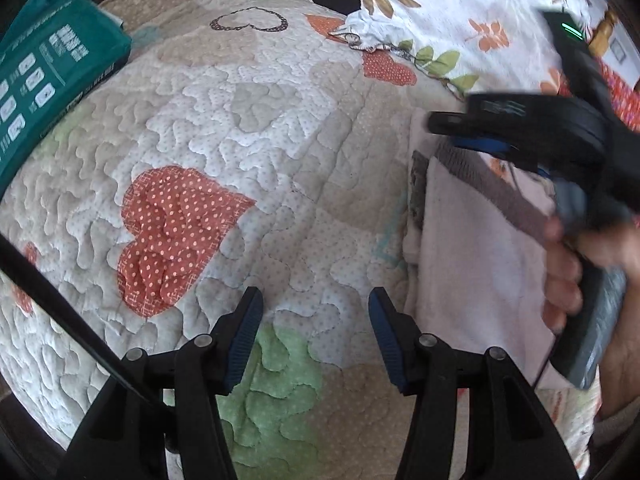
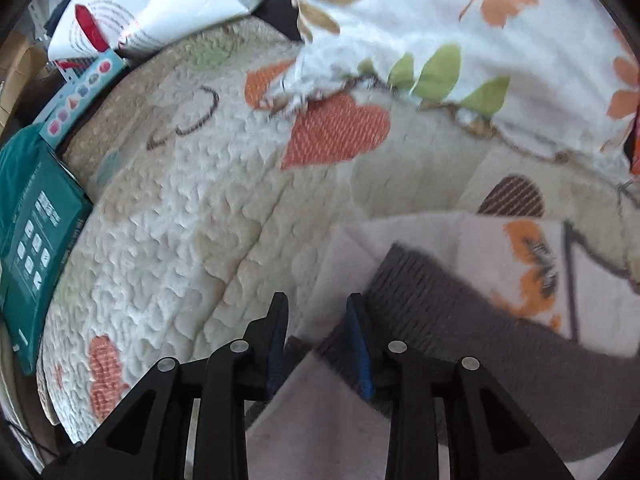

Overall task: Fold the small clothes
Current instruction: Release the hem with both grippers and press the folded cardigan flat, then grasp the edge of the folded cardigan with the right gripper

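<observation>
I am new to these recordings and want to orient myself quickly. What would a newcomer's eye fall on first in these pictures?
First, the big red polka-dot heart sewn on the quilted bedspread, left of the open left tool. Next, the pale pink garment with a grey-brown ribbed band, lying at the right under the right tool, whose fingers stand apart over it. At the far left edge lies a teal package.

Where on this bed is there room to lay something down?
The quilt is bare between the green box, the flowered sheet and the pink garment. It is crowded at the garment, where the right gripper works.
</observation>
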`<state>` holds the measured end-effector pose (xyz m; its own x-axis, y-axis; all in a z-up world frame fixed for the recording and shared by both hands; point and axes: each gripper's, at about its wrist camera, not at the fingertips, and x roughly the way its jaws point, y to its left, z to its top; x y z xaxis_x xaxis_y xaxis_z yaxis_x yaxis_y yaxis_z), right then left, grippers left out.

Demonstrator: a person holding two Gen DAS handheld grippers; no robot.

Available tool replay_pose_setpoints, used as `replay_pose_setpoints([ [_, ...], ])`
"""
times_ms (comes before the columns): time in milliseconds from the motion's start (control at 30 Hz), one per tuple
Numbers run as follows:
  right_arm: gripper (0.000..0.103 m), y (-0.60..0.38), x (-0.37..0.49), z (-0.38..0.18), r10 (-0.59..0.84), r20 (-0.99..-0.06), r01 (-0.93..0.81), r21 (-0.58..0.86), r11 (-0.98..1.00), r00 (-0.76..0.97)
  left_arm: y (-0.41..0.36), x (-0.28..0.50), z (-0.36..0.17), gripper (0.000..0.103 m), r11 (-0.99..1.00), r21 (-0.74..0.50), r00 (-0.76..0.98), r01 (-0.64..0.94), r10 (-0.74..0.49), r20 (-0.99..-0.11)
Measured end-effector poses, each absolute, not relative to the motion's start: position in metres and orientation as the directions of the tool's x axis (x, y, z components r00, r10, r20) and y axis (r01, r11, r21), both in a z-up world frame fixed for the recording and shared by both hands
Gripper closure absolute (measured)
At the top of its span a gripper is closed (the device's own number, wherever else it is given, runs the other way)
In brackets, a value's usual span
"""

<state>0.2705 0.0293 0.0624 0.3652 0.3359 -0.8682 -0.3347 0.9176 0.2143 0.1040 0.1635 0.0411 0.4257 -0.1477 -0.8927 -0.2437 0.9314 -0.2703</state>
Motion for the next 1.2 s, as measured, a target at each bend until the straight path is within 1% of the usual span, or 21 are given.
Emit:
replay_pose_setpoints([
  [67,0.065,0.017,0.257,0.075,0.342,-0.854,-0.33,0.216,0.919,0.392,0.169,0.101,0.044,0.05,0.919,-0.299,0.432,-0.256,-0.168,-0.886],
  [167,0.064,-0.006,0.225,0.093,0.334,-0.85,-0.366,0.184,0.912,0.407,0.186,0.095,0.05,0.05,0.886,-0.351,0.452,-0.305,-0.19,-0.871],
  [233,0.063,-0.013,0.19,0.101,0.327,-0.851,-0.424,0.139,0.895,0.41,0.199,0.093,0.053,0.05,0.861,-0.376,0.466,-0.342,-0.192,-0.864],
  [333,0.056,-0.013,0.141,0.1,0.316,-0.858,-0.503,0.08,0.861,0.405,0.21,0.087,0.053,0.05,0.832,-0.398,0.468,-0.386,-0.195,-0.862],
  [500,0.056,0.009,0.081,0.077,0.268,-0.869,-0.607,-0.046,0.793,0.416,0.221,0.084,0.055,0.049,0.815,-0.395,0.477,-0.424,-0.17,-0.862],
  [600,0.056,0.026,0.064,0.063,0.249,-0.869,-0.641,-0.097,0.761,0.427,0.23,0.082,0.056,0.049,0.805,-0.387,0.485,-0.45,-0.144,-0.862],
  [667,0.056,0.041,0.058,0.053,0.213,-0.863,-0.655,-0.165,0.738,0.458,0.237,0.08,0.056,0.049,0.796,-0.39,0.488,-0.462,-0.139,-0.862],
  [767,0.056,0.059,0.056,0.042,0.142,-0.842,-0.648,-0.281,0.708,0.52,0.251,0.075,0.057,0.048,0.769,-0.414,0.498,-0.487,-0.145,-0.855],
  [833,0.056,0.072,0.056,0.039,0.101,-0.808,-0.627,-0.364,0.689,0.581,0.261,0.072,0.057,0.048,0.748,-0.422,0.505,-0.512,-0.136,-0.852],
  [900,0.056,0.084,0.061,0.036,0.065,-0.787,-0.602,-0.412,0.684,0.613,0.268,0.069,0.056,0.047,0.73,-0.429,0.509,-0.532,-0.129,-0.851],
  [933,0.058,0.086,0.064,0.036,0.06,-0.785,-0.597,-0.417,0.686,0.617,0.271,0.067,0.056,0.047,0.724,-0.432,0.511,-0.538,-0.128,-0.85],
  [1000,0.076,0.091,0.071,0.033,0.058,-0.793,-0.59,-0.399,0.702,0.606,0.272,0.066,0.056,0.047,0.72,-0.431,0.511,-0.544,-0.123,-0.851],
  [1033,0.088,0.092,0.076,0.032,0.067,-0.811,-0.59,-0.364,0.721,0.582,0.272,0.066,0.056,0.047,0.721,-0.43,0.51,-0.544,-0.122,-0.851],
  [1067,0.092,0.091,0.079,0.033,0.069,-0.82,-0.577,-0.338,0.743,0.569,0.271,0.066,0.056,0.047,0.725,-0.426,0.509,-0.541,-0.122,-0.852],
  [1133,0.095,0.083,0.086,0.041,0.103,-0.837,-0.559,-0.262,0.787,0.537,0.267,0.066,0.056,0.047,0.731,-0.422,0.508,-0.536,-0.12,-0.853],
  [1200,0.095,0.064,0.093,0.057,0.159,-0.839,-0.522,-0.164,0.837,0.52,0.262,0.067,0.056,0.047,0.739,-0.417,0.509,-0.529,-0.117,-0.853],
])
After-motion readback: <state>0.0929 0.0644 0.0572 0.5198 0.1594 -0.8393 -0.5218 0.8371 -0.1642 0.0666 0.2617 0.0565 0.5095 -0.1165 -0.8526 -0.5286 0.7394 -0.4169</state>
